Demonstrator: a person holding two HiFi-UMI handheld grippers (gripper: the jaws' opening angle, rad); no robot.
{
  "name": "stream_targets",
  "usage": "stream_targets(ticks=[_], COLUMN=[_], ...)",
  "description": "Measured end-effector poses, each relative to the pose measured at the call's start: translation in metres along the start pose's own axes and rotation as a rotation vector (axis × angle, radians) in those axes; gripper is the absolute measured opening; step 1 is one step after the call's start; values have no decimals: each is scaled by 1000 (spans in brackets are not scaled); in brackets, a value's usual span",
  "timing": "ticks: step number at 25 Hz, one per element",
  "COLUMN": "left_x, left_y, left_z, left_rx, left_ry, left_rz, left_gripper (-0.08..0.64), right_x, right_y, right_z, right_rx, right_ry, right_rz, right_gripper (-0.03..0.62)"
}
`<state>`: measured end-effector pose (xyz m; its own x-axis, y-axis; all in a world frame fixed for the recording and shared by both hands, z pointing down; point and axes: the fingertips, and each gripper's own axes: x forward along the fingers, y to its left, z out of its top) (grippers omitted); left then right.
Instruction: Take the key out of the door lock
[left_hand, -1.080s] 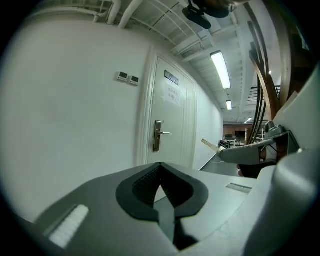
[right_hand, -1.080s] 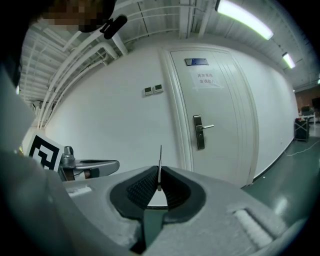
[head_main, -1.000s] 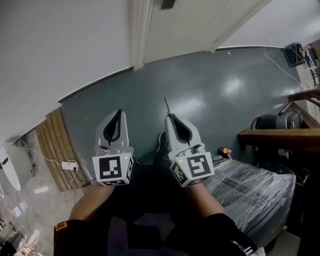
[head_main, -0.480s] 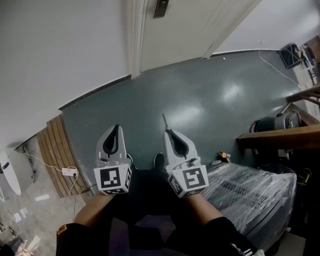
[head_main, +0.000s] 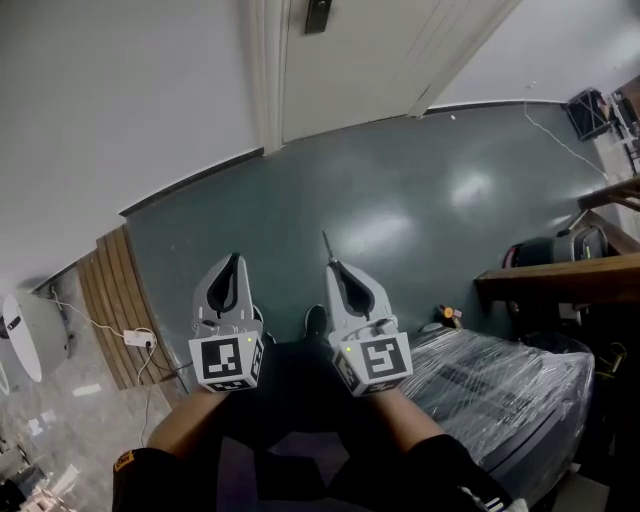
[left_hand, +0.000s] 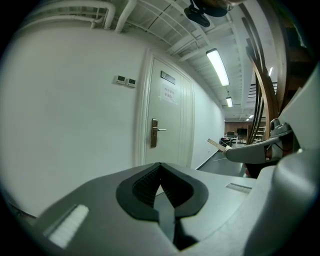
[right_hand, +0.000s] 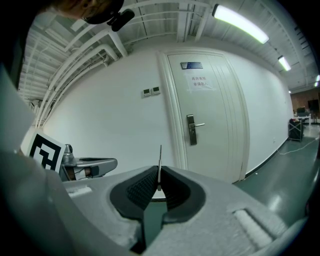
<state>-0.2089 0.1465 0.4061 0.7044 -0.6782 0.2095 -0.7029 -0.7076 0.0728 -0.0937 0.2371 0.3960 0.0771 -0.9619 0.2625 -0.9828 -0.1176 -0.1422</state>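
Right gripper (head_main: 336, 268) jaws pinch what looks like the key (right_hand: 160, 162), edge-on, its head hidden; left gripper (head_main: 234, 262) jaws closed, empty.

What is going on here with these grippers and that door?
A person stands back from the closed door with a gripper in each hand. The right hand-held gripper is shut on the thin key, which is already out of the lock. The left hand-held gripper is shut and empty.
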Motion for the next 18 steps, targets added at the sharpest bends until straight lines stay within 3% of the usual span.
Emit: stream_targets(ticks=[18], left_x=[-3], left_y=[8], left_z=[3], left_rx=[5], left_ry=[-7], left_rz=[-17], left_gripper=[18], right_x=[4], right_y=[9], right_z=[-1], right_rx=[-4], right_ry=[19], right_rz=[-11], right_gripper=[15])
